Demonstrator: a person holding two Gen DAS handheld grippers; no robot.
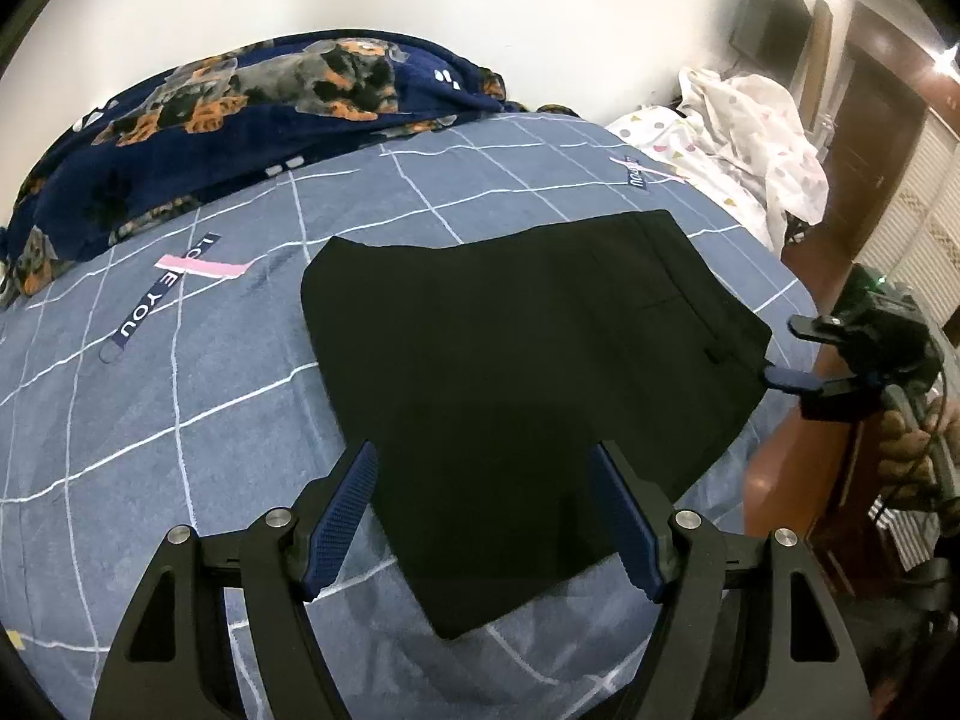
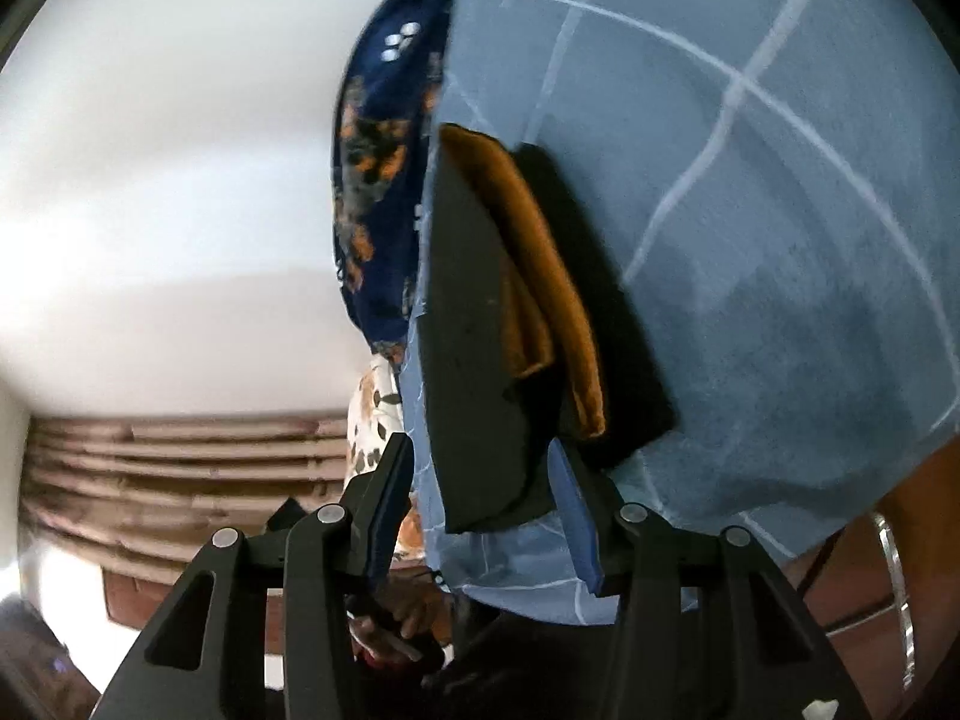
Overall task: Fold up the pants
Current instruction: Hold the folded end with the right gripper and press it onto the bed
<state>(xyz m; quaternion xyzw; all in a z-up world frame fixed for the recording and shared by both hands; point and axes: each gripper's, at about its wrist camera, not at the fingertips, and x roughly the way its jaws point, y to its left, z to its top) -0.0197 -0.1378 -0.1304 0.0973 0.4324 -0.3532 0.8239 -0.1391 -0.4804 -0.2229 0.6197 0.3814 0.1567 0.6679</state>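
**Black pants, folded, on bed**

Item: black pants (image 1: 516,372), folded into a compact flat block with a pocket seam showing near one edge; orange-brown lining visible between layers from the right wrist view. Location: lying on the blue checked bedsheet (image 1: 180,408), toward the bed's near edge.

Left gripper (image 1: 486,516): above the pants' near corner, angled downward, jaws spread, nothing between them.

Right gripper (image 2: 480,516): at the pants' side edge, rolled sideways, jaws parted, not pinching the cloth.
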